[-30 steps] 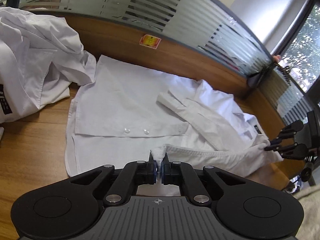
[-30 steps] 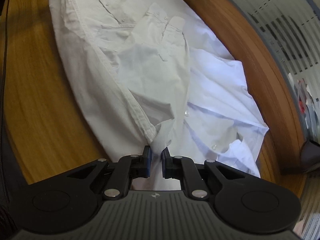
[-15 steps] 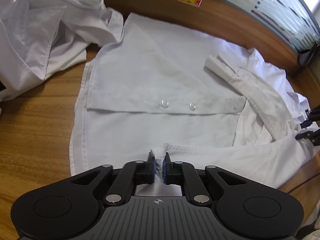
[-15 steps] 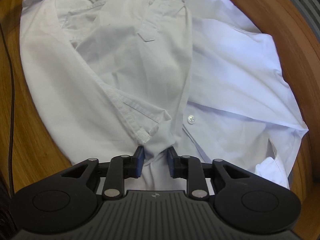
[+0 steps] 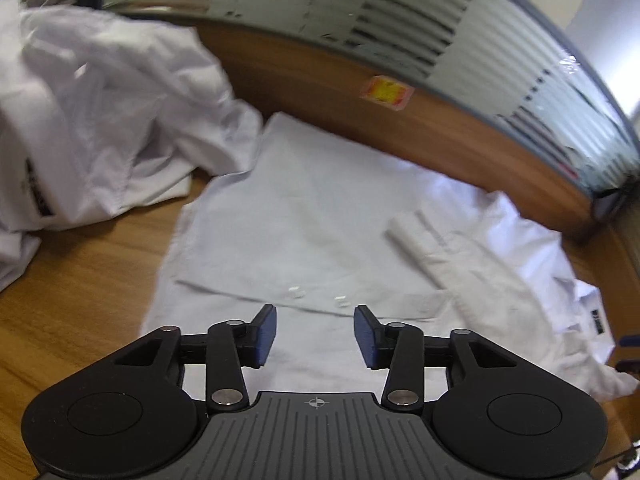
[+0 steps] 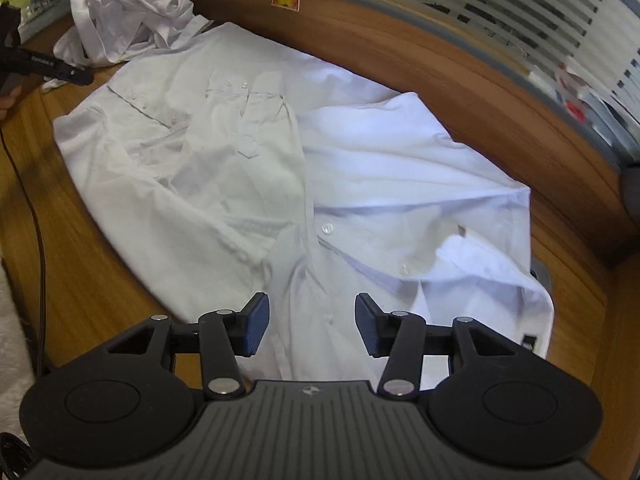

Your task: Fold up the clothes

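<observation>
A white button shirt (image 5: 304, 224) lies spread on the wooden desk (image 5: 80, 280), one sleeve (image 5: 452, 256) folded across its body. My left gripper (image 5: 315, 334) hovers over the shirt's near hem, its jaws opening with no cloth between the blue pads. In the right wrist view the same shirt (image 6: 360, 168) fills the desk, a sleeve (image 6: 260, 136) laid over its front. My right gripper (image 6: 308, 326) hangs above the button placket near the collar end, jaws opening, nothing pinched. The left gripper's tips (image 6: 68, 74) show at the far left of that view.
A crumpled pile of white clothes (image 5: 88, 120) sits at the back left, touching the shirt's corner. A wooden rim with a red-yellow sticker (image 5: 386, 92) and a striped glass partition (image 5: 440, 32) bound the desk behind. A black cable (image 6: 38, 240) runs along the near left edge.
Both grippers have let go of the shirt edge they pinched and spread apart. Both have drawn back from the cloth, which now lies flat on the desk.
</observation>
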Motion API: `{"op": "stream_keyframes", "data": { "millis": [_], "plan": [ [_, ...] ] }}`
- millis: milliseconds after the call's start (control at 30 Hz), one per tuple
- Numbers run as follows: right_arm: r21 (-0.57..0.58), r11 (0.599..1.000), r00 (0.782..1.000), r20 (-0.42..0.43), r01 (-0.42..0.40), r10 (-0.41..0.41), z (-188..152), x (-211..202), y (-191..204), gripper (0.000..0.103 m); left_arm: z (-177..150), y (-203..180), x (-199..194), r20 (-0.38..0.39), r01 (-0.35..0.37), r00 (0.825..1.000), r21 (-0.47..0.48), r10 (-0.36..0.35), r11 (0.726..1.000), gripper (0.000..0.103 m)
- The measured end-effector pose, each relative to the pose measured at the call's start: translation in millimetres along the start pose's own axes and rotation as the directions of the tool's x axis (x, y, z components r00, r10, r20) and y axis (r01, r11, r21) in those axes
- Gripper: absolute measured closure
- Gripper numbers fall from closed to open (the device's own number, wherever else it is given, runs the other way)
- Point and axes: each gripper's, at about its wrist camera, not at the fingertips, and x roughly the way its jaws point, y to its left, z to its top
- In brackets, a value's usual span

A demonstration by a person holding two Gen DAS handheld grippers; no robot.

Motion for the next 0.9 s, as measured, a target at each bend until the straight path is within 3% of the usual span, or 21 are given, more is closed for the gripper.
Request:
{"op": "stream_keyframes", "data": {
  "millis": [167,367,633,900],
  "plan": [
    [-0.002,1.0,1.0,-0.015,0.002,-0.002,-48.6,-21.6,-13.7,0.05,-2.4,-70.1,8.2,-0.024,0.113,0.993,0.067,-0.112,0.991,0.054],
    [-0.032,0.999,0.999,-0.032,-0.031,0.03,-101.1,-27.2,-40.5,0.05,-19.5,-158.7,36.2,-0.1,0.236,0.97,0.159,-0.222,0.959,0.054],
    [-0.195,0.975,0.994,0.008,-0.106,0.109,-123.5,-16.2,-62.8,0.052,-54.1,-248.0,78.0,-0.204,0.301,0.944,0.225,-0.258,0.927,0.054],
    [-0.31,0.919,0.967,-0.009,-0.243,0.253,-124.1,4.6,-77.0,0.053,-77.8,-296.9,110.6,-0.271,0.335,0.925,0.247,-0.268,0.909,0.054]
  ]
}}
